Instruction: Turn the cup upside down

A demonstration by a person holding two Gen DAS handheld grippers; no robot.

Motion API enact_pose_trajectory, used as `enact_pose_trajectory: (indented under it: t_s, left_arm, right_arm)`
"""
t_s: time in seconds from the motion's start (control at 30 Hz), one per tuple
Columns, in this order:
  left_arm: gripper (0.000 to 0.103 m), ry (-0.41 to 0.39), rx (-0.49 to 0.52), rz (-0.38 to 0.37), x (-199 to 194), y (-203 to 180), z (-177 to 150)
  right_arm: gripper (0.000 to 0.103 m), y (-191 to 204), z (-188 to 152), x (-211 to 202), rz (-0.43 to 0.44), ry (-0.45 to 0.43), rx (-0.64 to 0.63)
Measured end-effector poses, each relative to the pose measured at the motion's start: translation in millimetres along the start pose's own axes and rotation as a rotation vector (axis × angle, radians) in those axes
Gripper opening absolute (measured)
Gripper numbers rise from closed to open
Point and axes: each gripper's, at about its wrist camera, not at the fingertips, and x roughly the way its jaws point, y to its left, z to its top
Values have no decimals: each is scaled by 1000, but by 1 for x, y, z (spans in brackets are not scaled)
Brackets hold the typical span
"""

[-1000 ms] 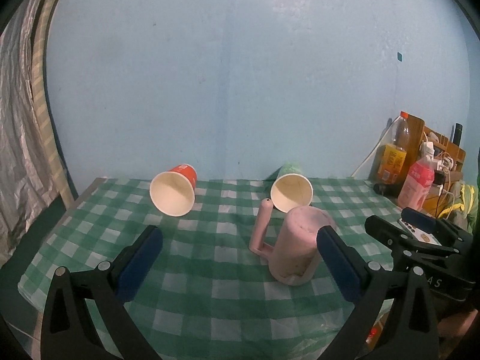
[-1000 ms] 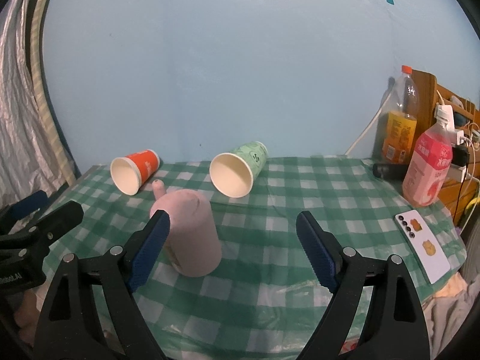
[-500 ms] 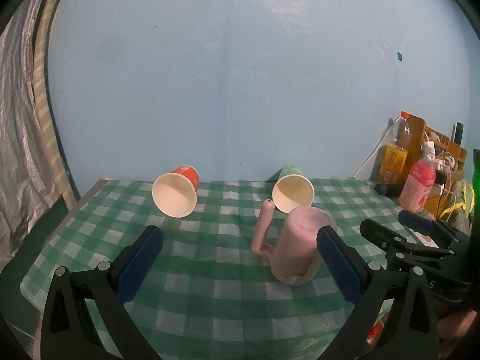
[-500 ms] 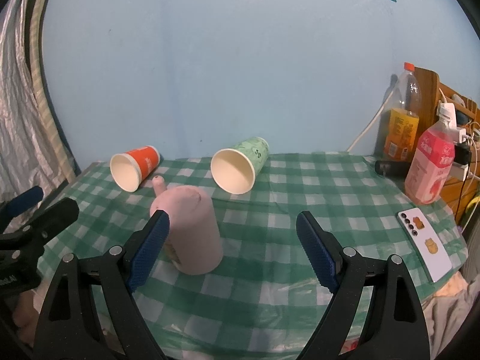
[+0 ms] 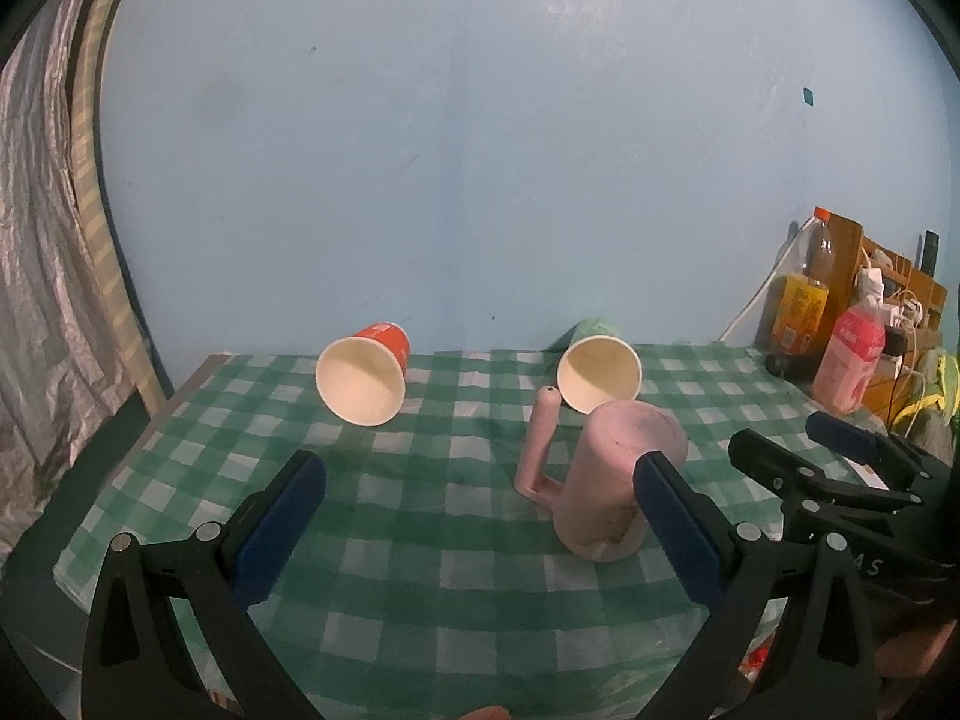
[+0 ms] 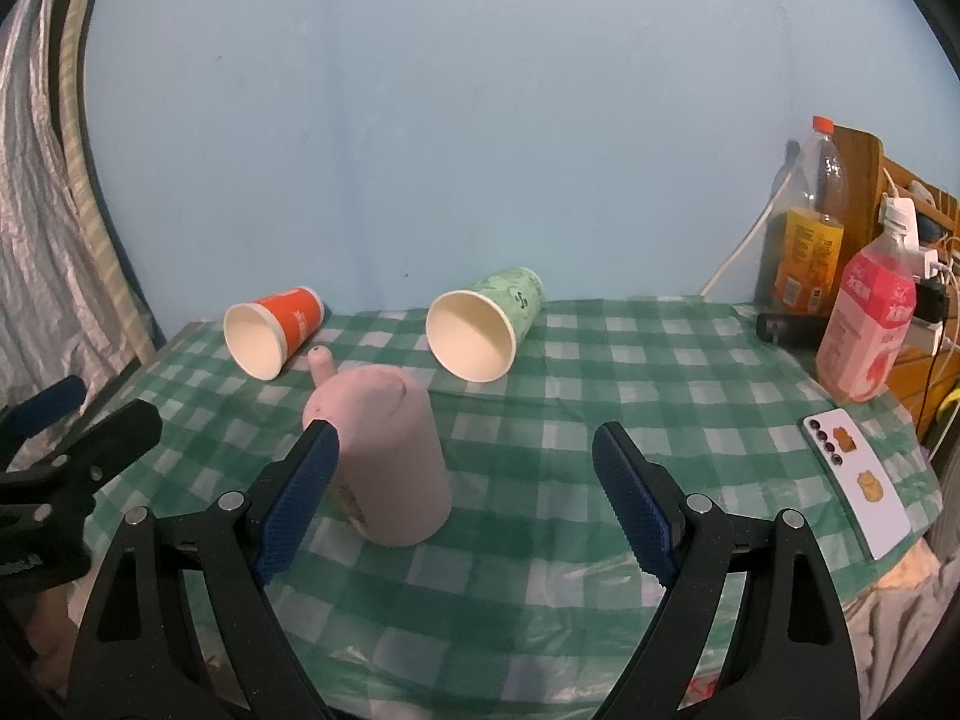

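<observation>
The pink cup [image 6: 384, 456] stood mouth-down on the checked surface [image 6: 600, 408], unmoved since a second before. Both the left tool [image 5: 477, 516] and the right tool [image 6: 465, 492] were wide open, empty, slightly withdrawn; the flip looked finished.

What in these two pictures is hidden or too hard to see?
- Pink cup: mouth faces the cloth in both views, so the inside is hidden; the left view's finger covers its side.
- Phone: absent from the left view.
- Bottle labels: too small in both.
- Both grippers' handles: cut off by the bottom edges.
</observation>
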Motion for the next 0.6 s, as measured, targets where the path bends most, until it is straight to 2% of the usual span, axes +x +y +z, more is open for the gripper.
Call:
enact_pose_trajectory:
  t_s: [0.6]
  left_arm:
    - [103, -3, 10, -1, -2, 0, 1]
  right_arm:
    - [87, 0, 0, -1, 2, -3, 7]
